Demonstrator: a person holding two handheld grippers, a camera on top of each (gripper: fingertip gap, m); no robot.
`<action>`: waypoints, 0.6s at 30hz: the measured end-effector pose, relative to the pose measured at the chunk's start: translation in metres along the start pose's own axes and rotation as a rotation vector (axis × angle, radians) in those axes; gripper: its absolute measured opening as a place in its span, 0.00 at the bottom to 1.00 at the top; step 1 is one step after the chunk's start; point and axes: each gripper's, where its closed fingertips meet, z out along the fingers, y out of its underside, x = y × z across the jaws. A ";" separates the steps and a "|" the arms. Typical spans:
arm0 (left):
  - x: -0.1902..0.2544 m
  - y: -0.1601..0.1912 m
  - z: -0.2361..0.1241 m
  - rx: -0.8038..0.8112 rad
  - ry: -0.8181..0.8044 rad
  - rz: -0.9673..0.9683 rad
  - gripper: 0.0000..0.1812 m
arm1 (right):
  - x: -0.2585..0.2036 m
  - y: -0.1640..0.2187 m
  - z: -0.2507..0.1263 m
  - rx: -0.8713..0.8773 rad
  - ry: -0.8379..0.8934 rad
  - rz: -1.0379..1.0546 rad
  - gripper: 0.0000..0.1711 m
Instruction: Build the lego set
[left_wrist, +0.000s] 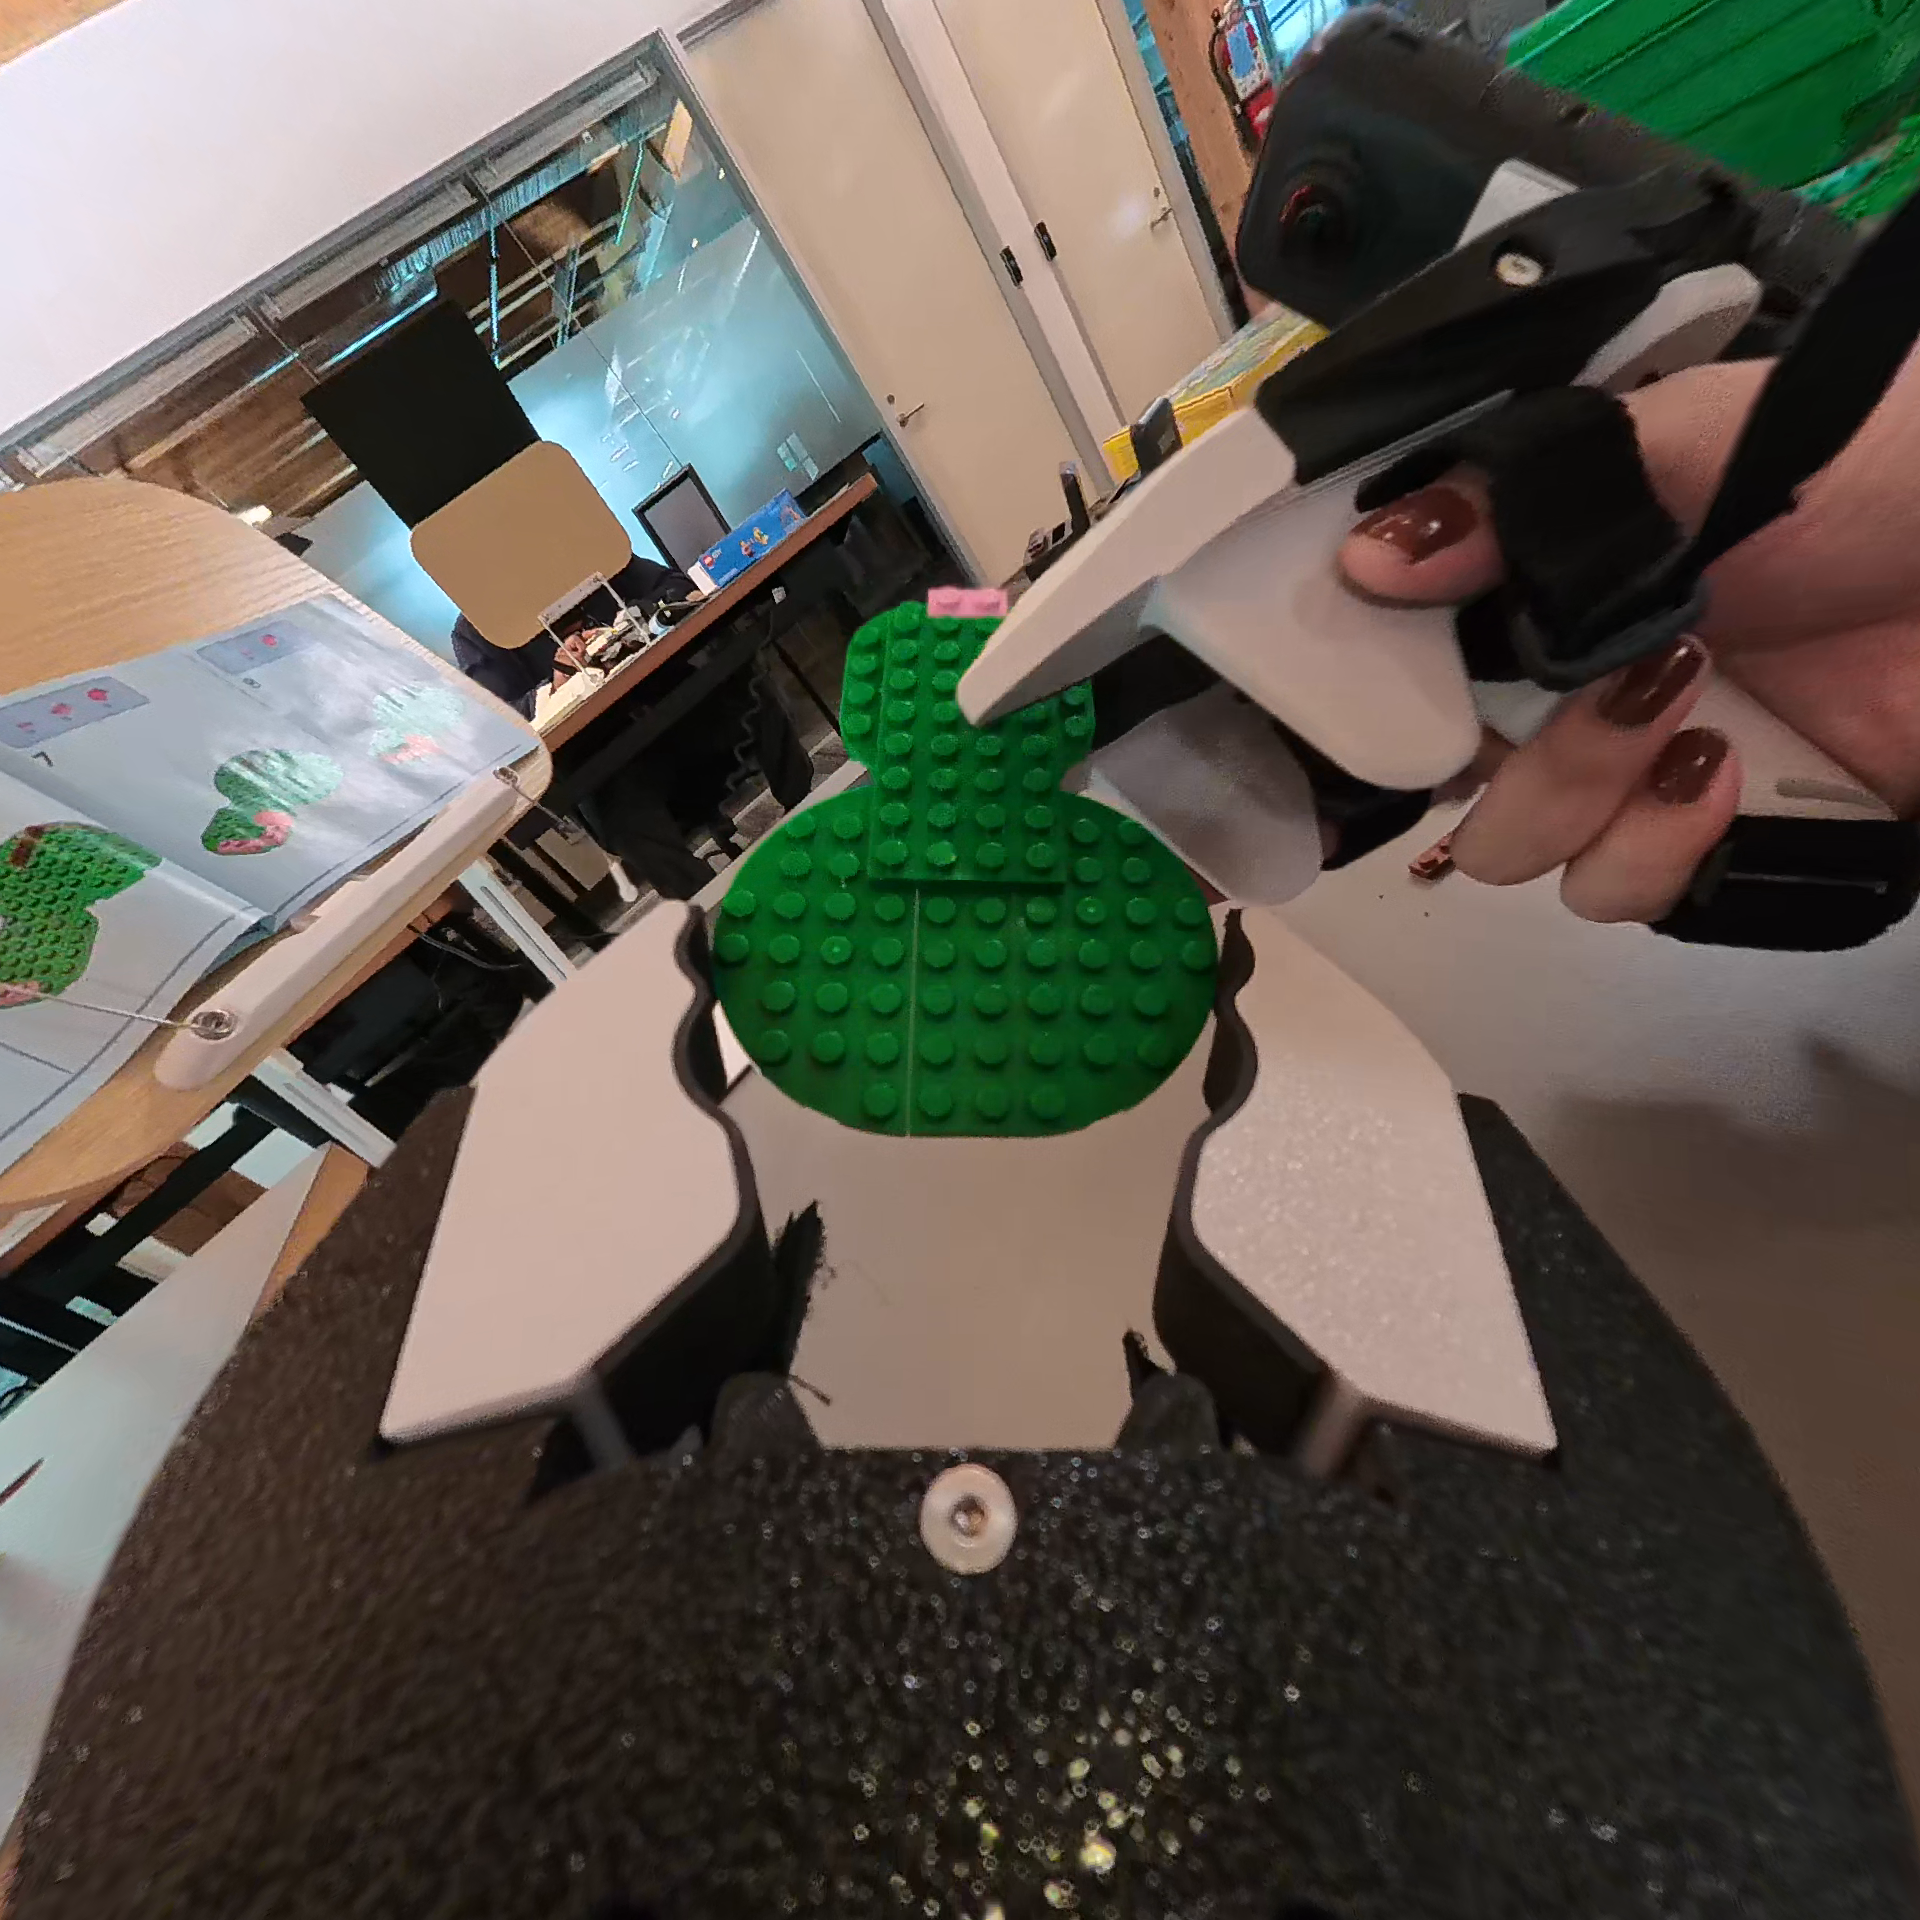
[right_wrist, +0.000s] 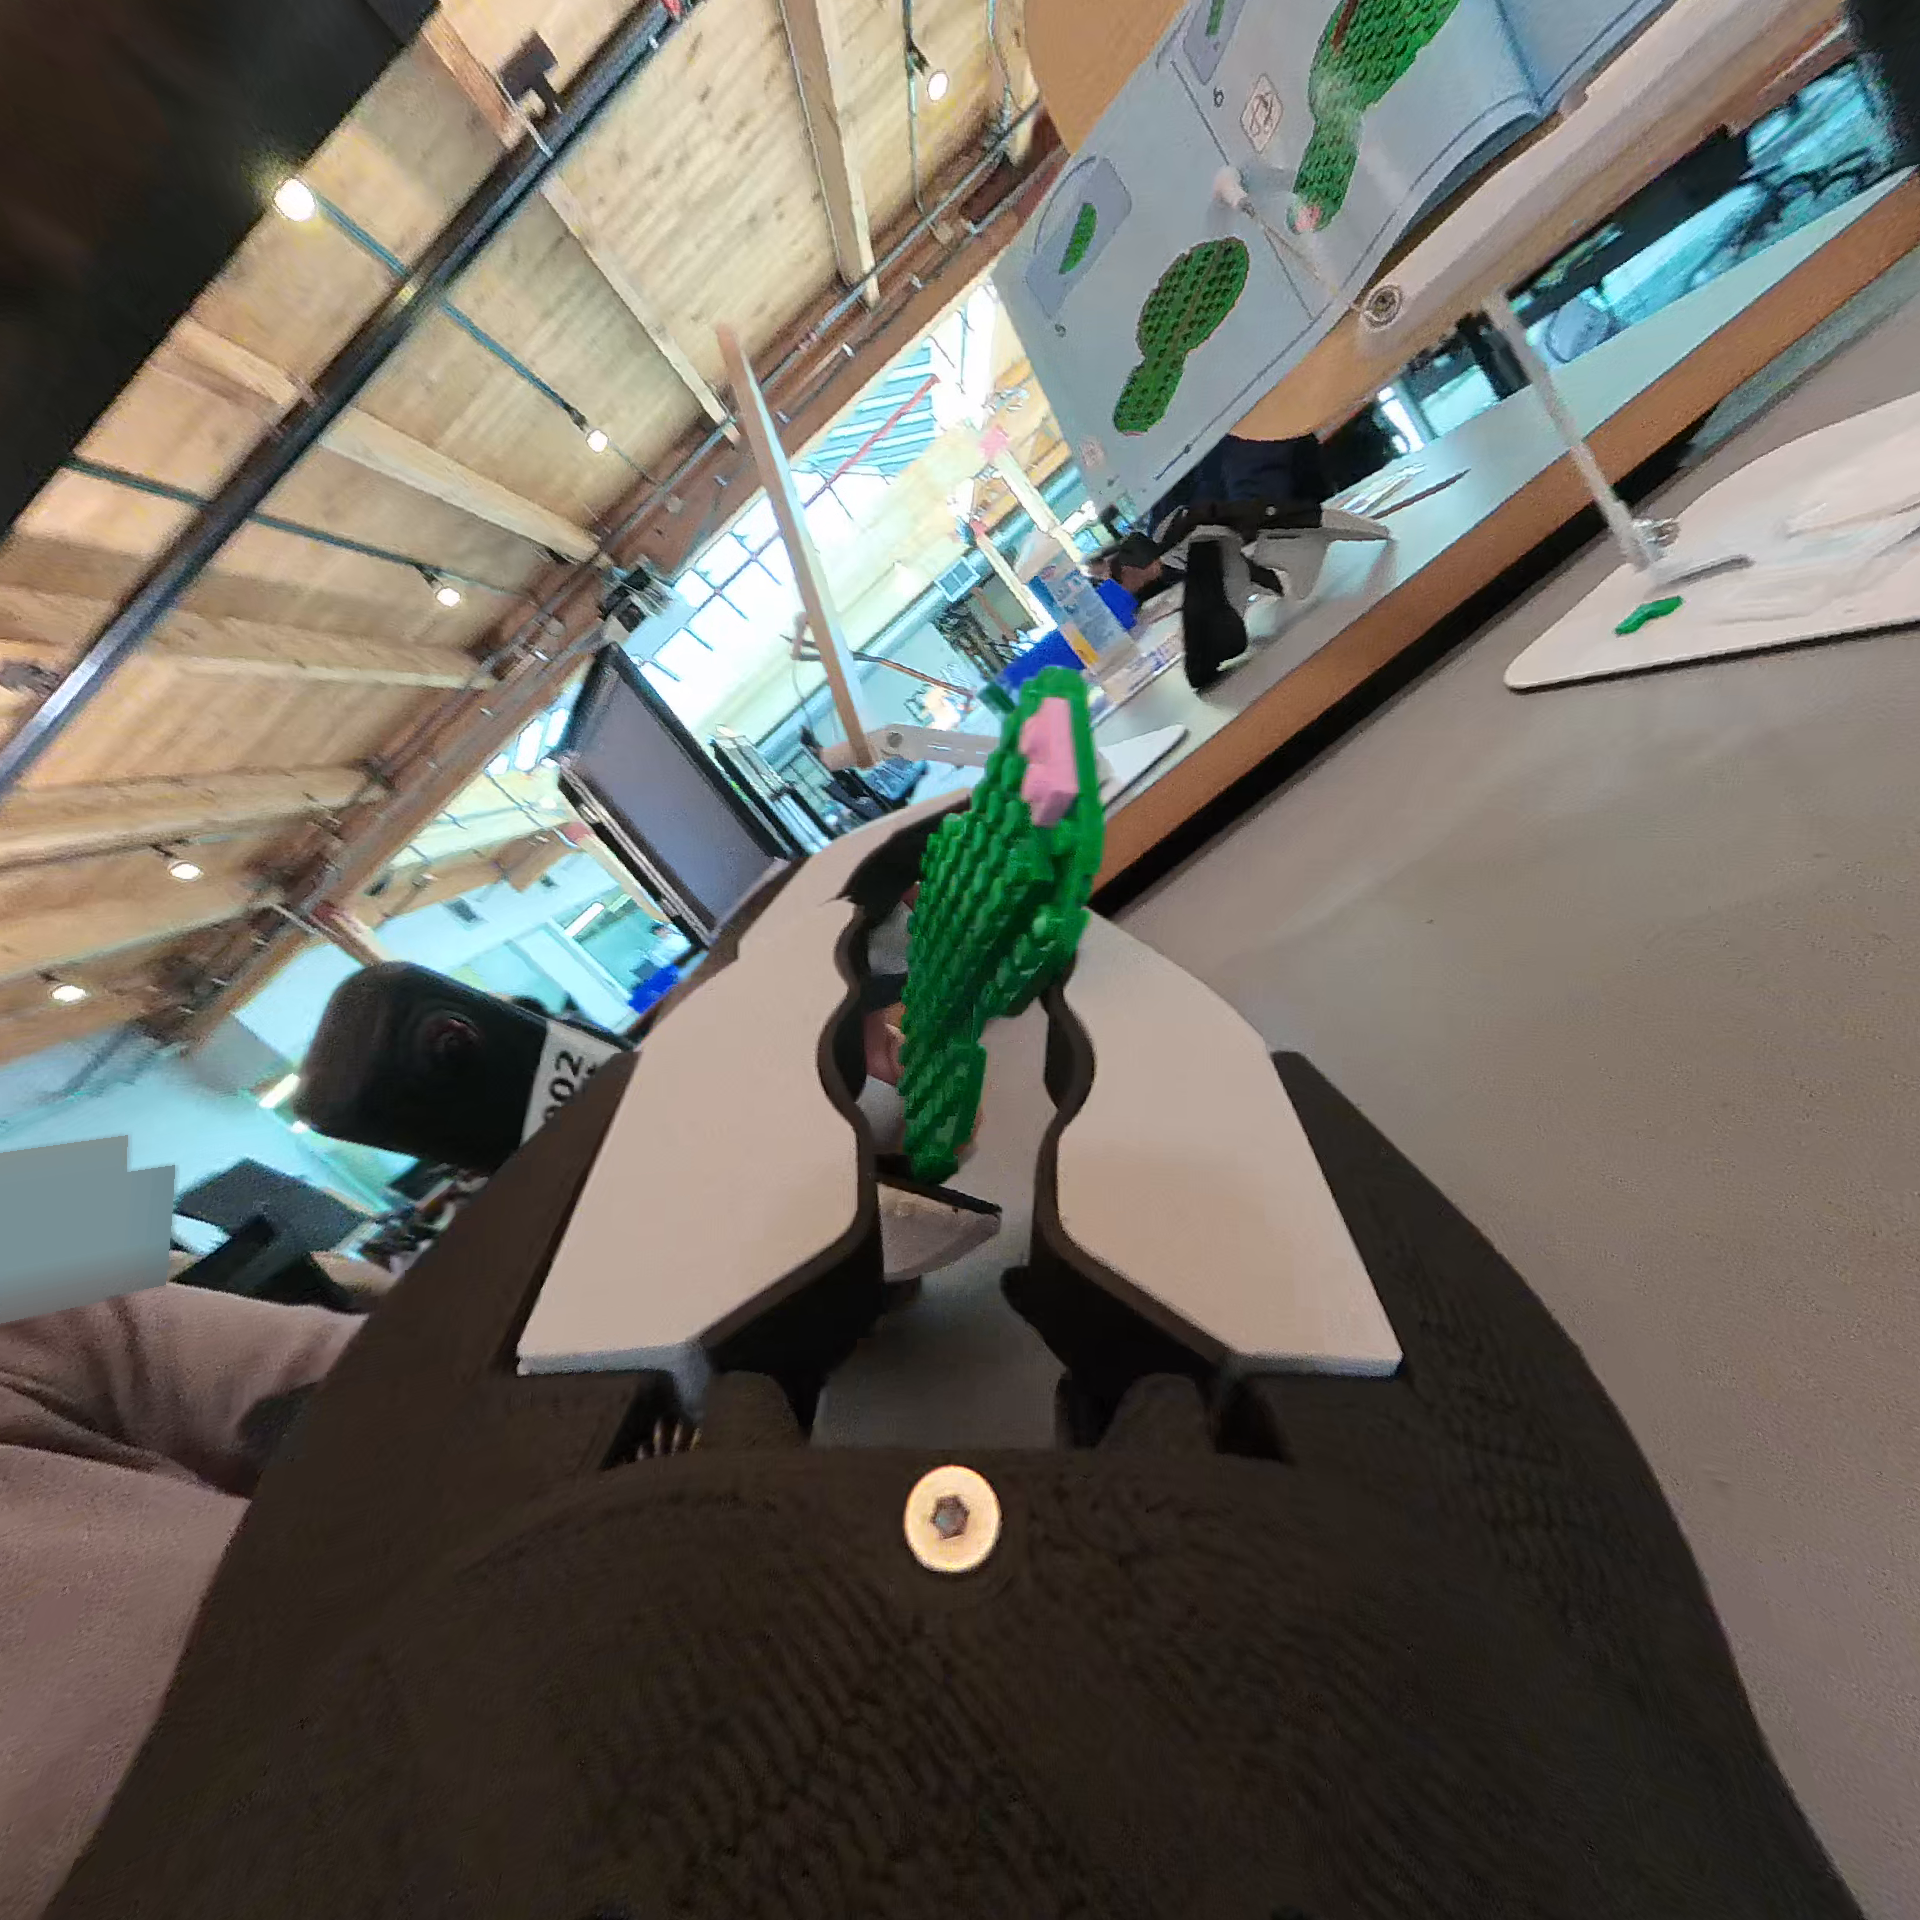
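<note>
A green studded plate assembly (left_wrist: 966, 997), a round plate with a narrower plate stacked on its far part, is held tilted up off the grey table (left_wrist: 1579, 1039). A small pink brick (left_wrist: 966, 603) sits on its far tip. My left gripper (left_wrist: 961, 935) is shut on the round plate's two side edges. My right gripper (left_wrist: 1091, 769) comes in from the upper right, one finger on the studded face and one behind the plate's right edge. In the right wrist view the right gripper (right_wrist: 971, 894) holds the assembly (right_wrist: 977, 956) edge-on, with the pink brick (right_wrist: 1049, 758) at its far end.
An open instruction booklet (left_wrist: 208, 810) rests on a wooden stand at the left; it also shows in the right wrist view (right_wrist: 1195, 260). A white mat (right_wrist: 1787, 592) holds a small green piece (right_wrist: 1647, 615). A small dark brown piece (left_wrist: 1434, 860) lies on the table. A person sits at a far desk. My left and right fingertips are right by each other.
</note>
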 end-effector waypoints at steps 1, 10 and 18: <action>-0.001 0.001 0.000 0.000 -0.001 -0.011 0.50 | 0.001 0.001 0.000 -0.006 0.017 -0.022 0.20; -0.004 0.015 0.001 -0.034 0.032 -0.093 0.51 | 0.011 -0.002 -0.002 0.003 0.098 -0.086 0.23; 0.005 0.045 0.001 -0.166 0.180 -0.187 0.50 | 0.036 0.016 -0.006 -0.159 0.242 -0.055 0.23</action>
